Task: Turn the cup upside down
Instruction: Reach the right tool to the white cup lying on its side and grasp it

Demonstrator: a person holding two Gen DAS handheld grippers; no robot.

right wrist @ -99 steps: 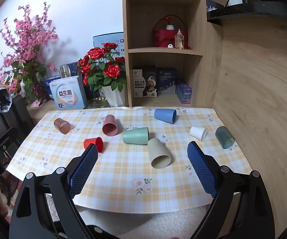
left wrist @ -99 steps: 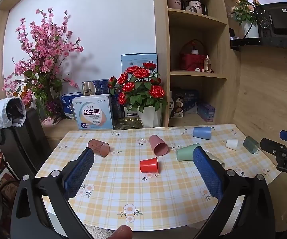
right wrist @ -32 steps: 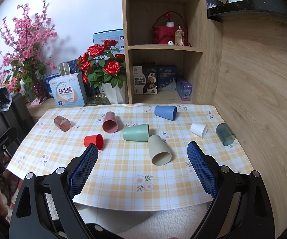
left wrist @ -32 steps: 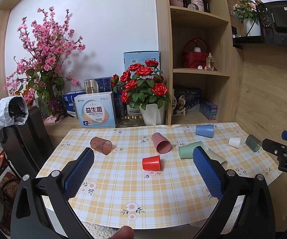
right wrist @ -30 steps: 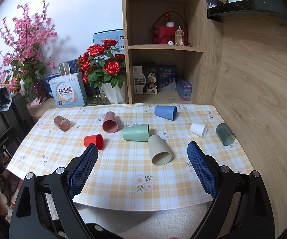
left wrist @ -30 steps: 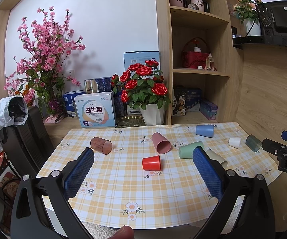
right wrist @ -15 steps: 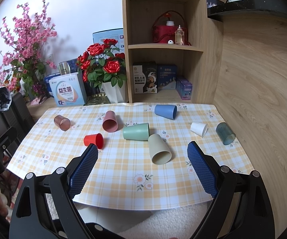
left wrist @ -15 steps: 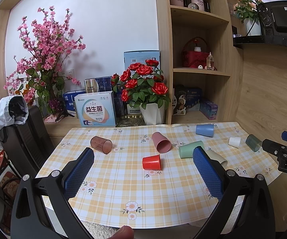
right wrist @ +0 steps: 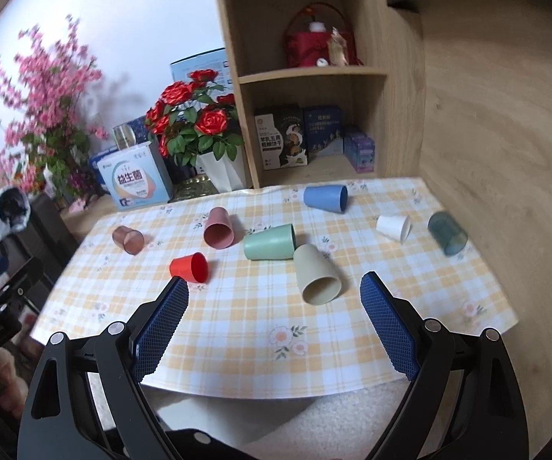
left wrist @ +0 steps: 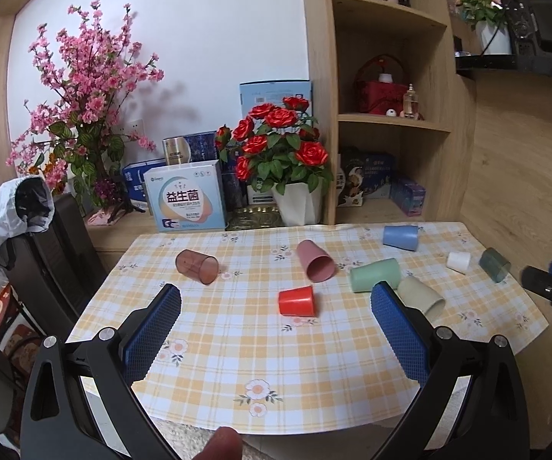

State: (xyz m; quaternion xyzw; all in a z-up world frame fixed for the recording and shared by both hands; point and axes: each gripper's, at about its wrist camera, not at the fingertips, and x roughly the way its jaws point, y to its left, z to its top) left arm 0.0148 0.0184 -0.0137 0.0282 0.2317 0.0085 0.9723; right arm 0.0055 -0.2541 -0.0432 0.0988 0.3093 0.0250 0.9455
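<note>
Several cups lie on their sides on the checked tablecloth: brown translucent, pink, red, green, beige, blue, white and dark teal. In the left wrist view the red cup lies ahead of my open, empty left gripper. My right gripper is open and empty above the table's front edge, with the beige cup just ahead between its fingers.
A rose pot, boxes and a wooden shelf unit stand behind the table. A wooden wall bounds the right side. A dark chair with a white garment stands left of the table.
The right gripper has moved forward and tilted down toward the table, so the cups look closer and the view is blurred. The left gripper has held still. No cup has moved.
</note>
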